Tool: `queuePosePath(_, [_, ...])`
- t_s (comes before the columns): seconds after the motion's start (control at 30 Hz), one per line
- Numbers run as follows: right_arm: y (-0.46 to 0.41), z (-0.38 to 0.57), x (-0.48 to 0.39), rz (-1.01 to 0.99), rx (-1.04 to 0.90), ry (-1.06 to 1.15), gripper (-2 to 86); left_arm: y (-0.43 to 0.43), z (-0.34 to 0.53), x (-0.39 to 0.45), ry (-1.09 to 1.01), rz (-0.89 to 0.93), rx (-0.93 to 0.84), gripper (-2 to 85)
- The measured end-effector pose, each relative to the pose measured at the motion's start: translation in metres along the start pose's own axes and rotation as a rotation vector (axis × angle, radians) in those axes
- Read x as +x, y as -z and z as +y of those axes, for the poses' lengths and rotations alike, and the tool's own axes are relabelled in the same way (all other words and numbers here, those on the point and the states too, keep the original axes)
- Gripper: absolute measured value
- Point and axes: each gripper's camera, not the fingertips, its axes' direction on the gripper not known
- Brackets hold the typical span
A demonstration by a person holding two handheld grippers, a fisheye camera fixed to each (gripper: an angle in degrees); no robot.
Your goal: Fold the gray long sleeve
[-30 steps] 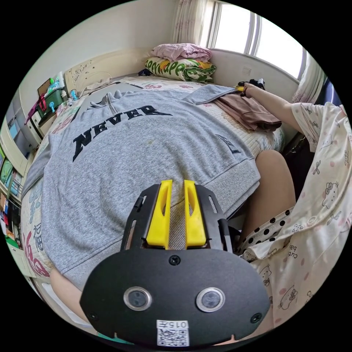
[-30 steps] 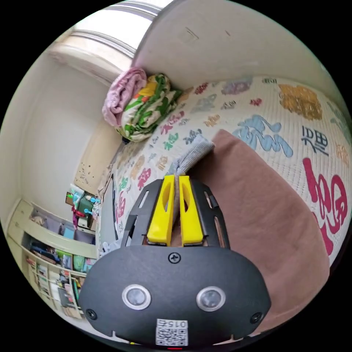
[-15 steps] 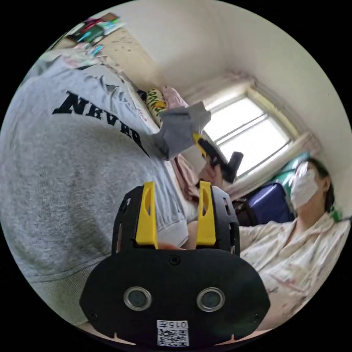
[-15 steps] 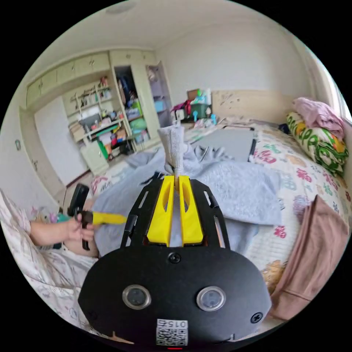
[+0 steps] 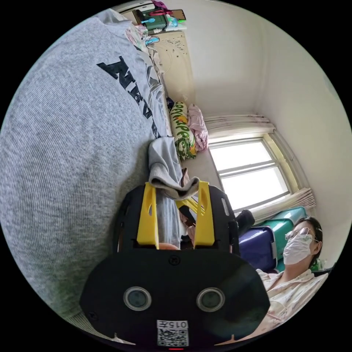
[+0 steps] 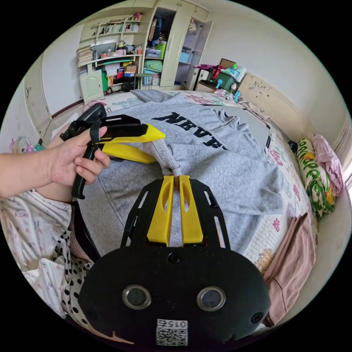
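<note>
On bed (image 6: 282,234), right tongs (image 6: 177,178) pinching cuff (image 6: 167,157)

Left hand-held gripper (image 5: 175,190) jaws apart w/ gray sleeve cuff (image 5: 169,175) draped across tips; gray long sleeve (image 5: 73,146) spread alongside; person (image 5: 299,253) near window (image 5: 249,176)

The left gripper view sits rolled and very near the gray long sleeve (image 5: 73,154), which fills the frame's left, facing the window (image 5: 249,172) at right. The right gripper view looks across the bed (image 6: 282,223) toward shelves (image 6: 110,47) at upper left. Both share the sweatshirt's cuff (image 6: 161,150).
</note>
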Motion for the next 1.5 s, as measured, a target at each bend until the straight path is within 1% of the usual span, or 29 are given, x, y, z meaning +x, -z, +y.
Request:
queuePosePath(0.1, [0.010,0.002,-0.004,0.028,-0.004,0.029,1.9,0.002,0.001,-0.004,-0.011,-0.029,0.010,11.0])
queuePosePath(0.17, [0.022,-0.004,0.005,0.015,-0.002,0.016,2.5,0.006,0.001,-0.004,-0.024,-0.055,-0.021,6.7])
queuePosePath(0.3, [0.054,-0.018,0.022,-0.040,0.038,0.038,4.1,0.023,0.007,0.010,-0.108,-0.082,-0.057,4.4])
queuePosePath(0.4, [0.089,-0.039,0.044,-0.142,0.082,0.039,5.2,0.047,0.018,0.042,-0.217,-0.146,-0.083,4.1])
queuePosePath(0.5, [0.133,-0.065,0.084,-0.318,0.151,0.051,5.9,0.076,0.037,0.072,-0.294,-0.169,-0.088,4.0])
queuePosePath(0.57, [0.171,-0.089,0.136,-0.465,0.216,0.012,6.0,0.105,0.057,0.090,-0.337,-0.214,-0.062,4.0])
queuePosePath(0.6, [0.181,-0.095,0.154,-0.487,0.239,-0.021,5.8,0.112,0.062,0.093,-0.344,-0.237,-0.053,4.1])
queuePosePath(0.67, [0.219,-0.114,0.239,-0.546,0.351,-0.200,5.1,0.127,0.084,0.099,-0.371,-0.316,-0.051,4.2])
queuePosePath(0.7, [0.227,-0.118,0.263,-0.558,0.377,-0.255,5.1,0.127,0.089,0.098,-0.372,-0.328,-0.059,4.2])
queuePosePath(0.77, [0.248,-0.123,0.364,-0.606,0.441,-0.532,5.2,0.126,0.110,0.101,-0.391,-0.362,-0.062,4.3])
queuePosePath(0.8, [0.250,-0.122,0.390,-0.614,0.439,-0.609,5.2,0.126,0.117,0.106,-0.413,-0.375,-0.046,4.3])
queuePosePath(0.87, [0.248,-0.114,0.484,-0.648,0.405,-0.872,5.5,0.121,0.142,0.135,-0.535,-0.415,-0.007,4.6])
queuePosePath(0.9, [0.247,-0.112,0.504,-0.648,0.400,-0.923,5.6,0.119,0.145,0.140,-0.548,-0.426,-0.011,4.9])
queuePosePath(0.97, [0.243,-0.105,0.578,-0.626,0.337,-1.106,6.5,0.116,0.146,0.142,-0.516,-0.434,-0.049,6.3])
queuePosePath(1.03, [0.243,-0.107,0.621,-0.618,0.286,-1.194,7.6,0.130,0.143,0.140,-0.493,-0.427,-0.052,7.1])
queuePosePath(1.1, [0.250,-0.113,0.658,-0.680,0.278,-1.268,9.4,0.150,0.143,0.151,-0.508,-0.493,0.010,7.5])
queuePosePath(1.13, [0.257,-0.120,0.679,-0.731,0.300,-1.304,10.4,0.154,0.140,0.165,-0.540,-0.566,0.042,7.6])
queuePosePath(1.17, [0.264,-0.129,0.698,-0.760,0.318,-1.341,11.1,0.148,0.130,0.179,-0.590,-0.632,0.065,7.9])
queuePosePath(1.23, [0.272,-0.143,0.726,-0.786,0.337,-1.397,11.5,0.117,0.096,0.197,-0.655,-0.670,0.067,8.6])
queuePosePath(1.3, [0.277,-0.152,0.756,-0.815,0.364,-1.463,11.1,0.064,0.043,0.205,-0.684,-0.624,0.040,10.4])
queuePosePath(1.37, [0.286,-0.169,0.794,-0.838,0.386,-1.514,10.0,-0.039,-0.034,0.204,-0.697,-0.542,-0.055,11.3])
queuePosePath(1.4, [0.289,-0.174,0.802,-0.843,0.394,-1.522,9.7,-0.066,-0.053,0.200,-0.689,-0.521,-0.077,11.4])
queuePosePath(1.43, [0.296,-0.186,0.819,-0.855,0.418,-1.526,9.2,-0.122,-0.091,0.191,-0.660,-0.485,-0.122,11.4])
queuePosePath(1.47, [0.303,-0.198,0.834,-0.863,0.432,-1.522,8.5,-0.180,-0.128,0.181,-0.631,-0.472,-0.183,11.3])
queuePosePath(1.5, [0.307,-0.203,0.842,-0.866,0.436,-1.518,8.0,-0.208,-0.144,0.177,-0.619,-0.475,-0.209,11.3])
